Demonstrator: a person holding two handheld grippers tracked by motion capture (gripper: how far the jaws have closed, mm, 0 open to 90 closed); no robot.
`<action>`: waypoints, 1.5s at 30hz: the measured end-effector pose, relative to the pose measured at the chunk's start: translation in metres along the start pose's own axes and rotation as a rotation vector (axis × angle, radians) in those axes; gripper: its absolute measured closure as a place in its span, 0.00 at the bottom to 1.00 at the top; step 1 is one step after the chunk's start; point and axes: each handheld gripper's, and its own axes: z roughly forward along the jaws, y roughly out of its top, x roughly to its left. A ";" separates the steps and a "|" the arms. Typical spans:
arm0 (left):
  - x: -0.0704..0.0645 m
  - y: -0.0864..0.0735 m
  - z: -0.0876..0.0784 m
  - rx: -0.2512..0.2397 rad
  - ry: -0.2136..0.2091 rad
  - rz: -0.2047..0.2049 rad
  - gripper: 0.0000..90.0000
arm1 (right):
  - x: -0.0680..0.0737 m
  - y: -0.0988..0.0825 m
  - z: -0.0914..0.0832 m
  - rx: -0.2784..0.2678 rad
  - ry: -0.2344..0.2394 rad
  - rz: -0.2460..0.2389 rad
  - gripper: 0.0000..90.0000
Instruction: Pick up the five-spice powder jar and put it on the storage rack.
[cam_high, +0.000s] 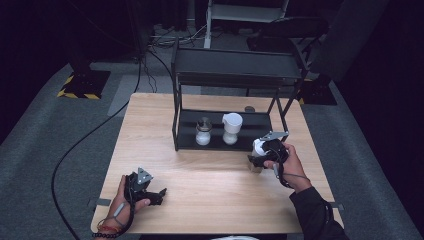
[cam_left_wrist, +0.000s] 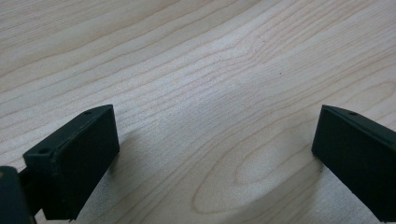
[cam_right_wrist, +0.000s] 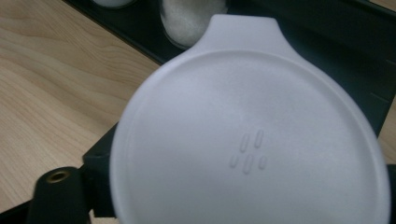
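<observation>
Left gripper (cam_high: 161, 192) gapes wide; right gripper (cam_high: 254, 159) clamps narrow.

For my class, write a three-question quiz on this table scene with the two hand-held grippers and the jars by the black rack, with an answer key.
1. True or false: the left gripper holds a jar.
2. Which thing sits between the right gripper's jaws? A) a white lid B) a spoon C) a cloth
3. How many jars stand on the bottom shelf of the black rack?

Key:
1. False. Its jaws stand apart over the bare wooden table.
2. A. The round white lid with a small tab is between the jaws, on a jar on the table in front of the rack.
3. Two: one with a dark lid, one with a white lid.
</observation>
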 end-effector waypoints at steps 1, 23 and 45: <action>0.000 0.000 0.000 0.000 0.000 0.000 0.01 | -0.001 -0.001 0.001 -0.005 0.002 0.007 0.27; 0.000 0.000 0.000 0.000 -0.001 0.000 0.01 | -0.003 -0.001 0.000 -0.007 0.014 0.005 0.34; 0.000 0.000 0.000 0.000 -0.001 0.000 0.01 | -0.004 0.015 -0.008 -0.031 -0.004 0.019 0.34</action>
